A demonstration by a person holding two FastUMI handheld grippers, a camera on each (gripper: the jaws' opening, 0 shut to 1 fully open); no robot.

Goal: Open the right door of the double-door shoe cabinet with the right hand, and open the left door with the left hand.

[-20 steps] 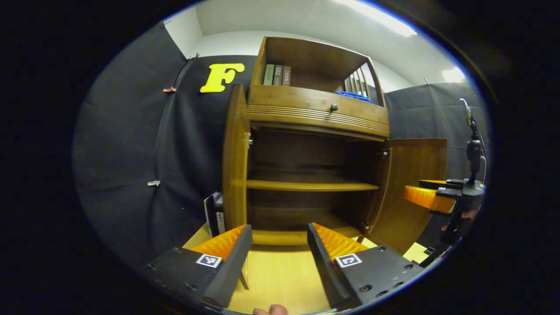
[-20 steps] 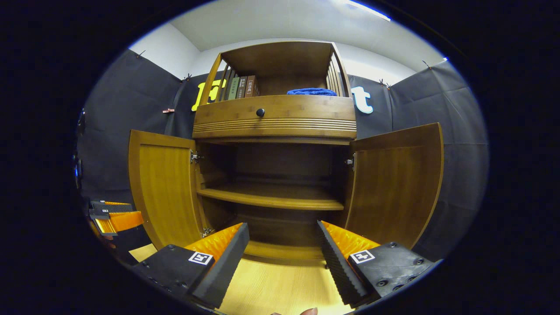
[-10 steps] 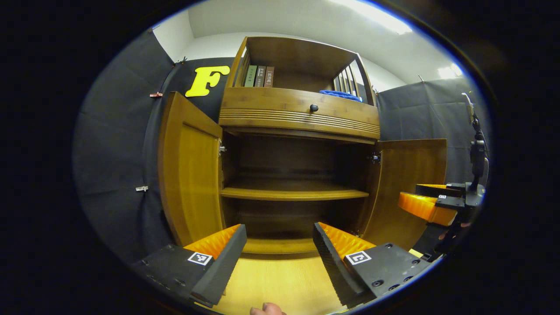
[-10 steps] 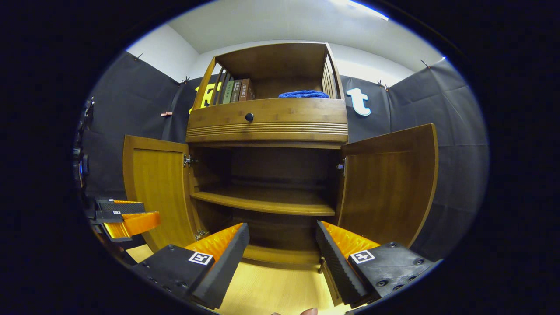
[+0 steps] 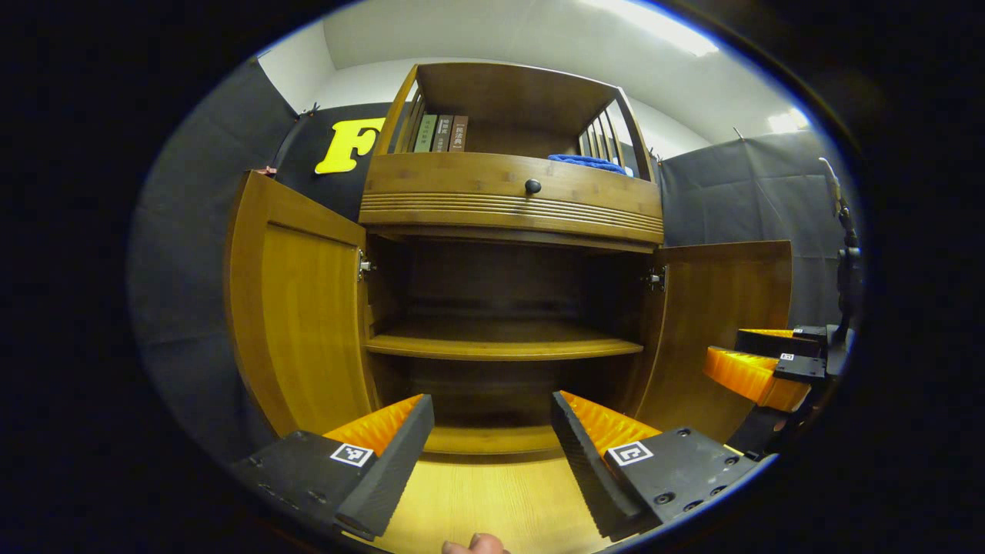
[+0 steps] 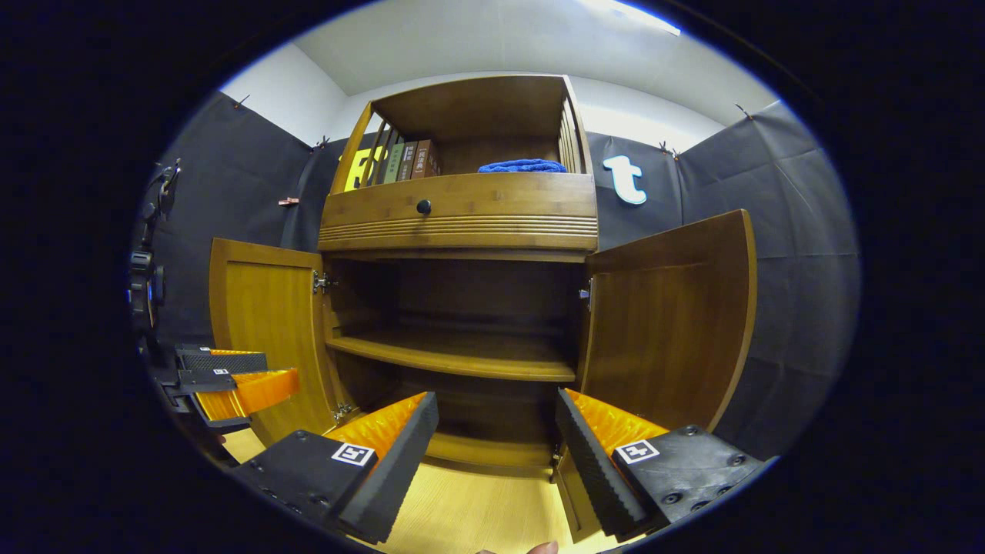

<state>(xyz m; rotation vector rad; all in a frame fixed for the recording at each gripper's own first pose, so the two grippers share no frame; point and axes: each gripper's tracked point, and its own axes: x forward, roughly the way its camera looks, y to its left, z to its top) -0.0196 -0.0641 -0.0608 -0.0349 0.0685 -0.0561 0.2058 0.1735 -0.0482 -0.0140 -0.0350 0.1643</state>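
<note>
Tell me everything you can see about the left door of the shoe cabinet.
The left door is a tall panel of what looks like warm brown wood, with a raised frame around a flat centre. It stands swung wide open, upright, hung on a metal hinge at the cabinet's side. Neither gripper touches it.

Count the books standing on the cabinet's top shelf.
3. The books stand upright side by side at the left end of the top shelf, behind the slatted side rail; the rail's bars may hide another.
</note>
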